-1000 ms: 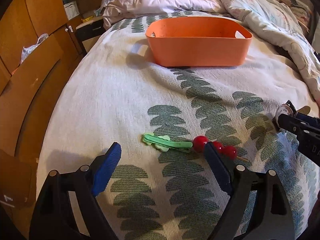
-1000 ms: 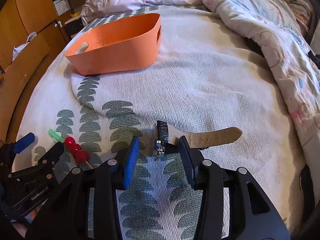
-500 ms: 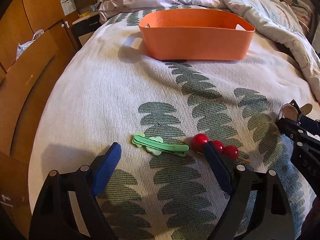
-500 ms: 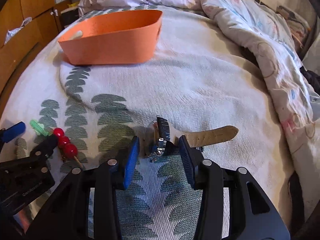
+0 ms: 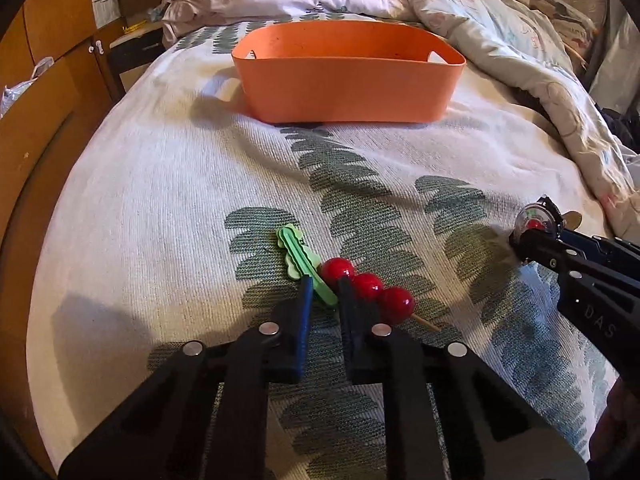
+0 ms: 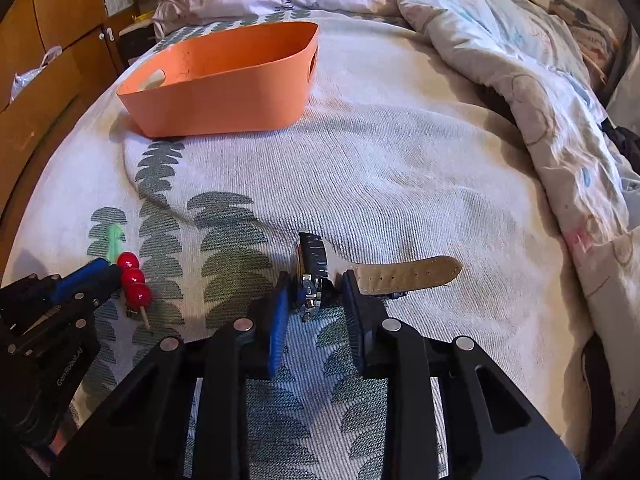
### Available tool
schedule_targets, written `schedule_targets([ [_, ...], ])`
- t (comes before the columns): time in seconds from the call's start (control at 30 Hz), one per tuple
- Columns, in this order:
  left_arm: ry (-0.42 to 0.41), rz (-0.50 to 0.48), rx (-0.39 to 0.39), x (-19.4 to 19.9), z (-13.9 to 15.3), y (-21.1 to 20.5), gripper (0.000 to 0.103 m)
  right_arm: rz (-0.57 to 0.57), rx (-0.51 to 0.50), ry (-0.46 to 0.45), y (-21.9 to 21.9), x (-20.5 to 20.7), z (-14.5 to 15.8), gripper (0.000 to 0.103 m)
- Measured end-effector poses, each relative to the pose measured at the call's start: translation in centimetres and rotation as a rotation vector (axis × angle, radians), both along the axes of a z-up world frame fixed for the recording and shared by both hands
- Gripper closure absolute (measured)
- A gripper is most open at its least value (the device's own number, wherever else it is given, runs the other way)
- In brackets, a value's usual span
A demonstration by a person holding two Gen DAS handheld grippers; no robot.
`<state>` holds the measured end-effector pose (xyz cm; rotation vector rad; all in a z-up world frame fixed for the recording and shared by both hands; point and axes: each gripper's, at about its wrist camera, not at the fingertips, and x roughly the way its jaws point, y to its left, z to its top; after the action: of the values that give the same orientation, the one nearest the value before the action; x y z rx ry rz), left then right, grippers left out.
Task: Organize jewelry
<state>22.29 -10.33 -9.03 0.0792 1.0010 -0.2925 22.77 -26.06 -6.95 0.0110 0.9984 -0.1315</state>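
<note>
The left gripper (image 5: 323,290) has just been closing and clamps the green hair clip (image 5: 301,258) beside 3 red beads (image 5: 367,286) on a skewer. The right gripper (image 6: 314,294), jaws just closing, brackets the wristwatch (image 6: 314,264) on the leaf-patterned bedspread (image 6: 400,168); contact is unclear. Farther off sits the orange basket (image 5: 344,88).

Bed (image 5: 168,184) covered by a white woven spread with green leaf print. Rumpled pale quilt (image 5: 500,36) heaped along the right side and head. Wooden cabinets (image 5: 44,80) close along the left edge, white latch on one door. Warm, yellowish indoor light, dim toward the corners.
</note>
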Motion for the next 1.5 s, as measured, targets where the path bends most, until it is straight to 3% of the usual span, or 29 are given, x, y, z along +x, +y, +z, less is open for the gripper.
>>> schedule_targets([
  [0.1,0.01,0.006,-0.01,0.2,0.1,0.4,0.095,-0.001,0.015,-0.004,-0.1,-0.1,0.3,0.079],
  [0.83,-0.037,0.055,-0.067,-1.3,5.1,3.2,0.096,-0.027,0.074,-0.057,-0.8,-2.5,4.6,0.084],
  [1.3,-0.151,0.078,-0.073,-8.8,12.0,4.7,0.096,-0.035,0.156,-0.163,-0.2,-12.6,11.8,0.084],
  [1.37,-0.175,0.077,-0.061,-10.4,12.7,4.9,0.096,-0.028,0.167,-0.186,0.1,-14.5,13.0,0.094],
  [1.5,-0.192,0.074,-0.053,-12.7,13.2,5.6,0.096,-0.027,0.169,-0.234,0.5,-18.5,15.0,0.095],
])
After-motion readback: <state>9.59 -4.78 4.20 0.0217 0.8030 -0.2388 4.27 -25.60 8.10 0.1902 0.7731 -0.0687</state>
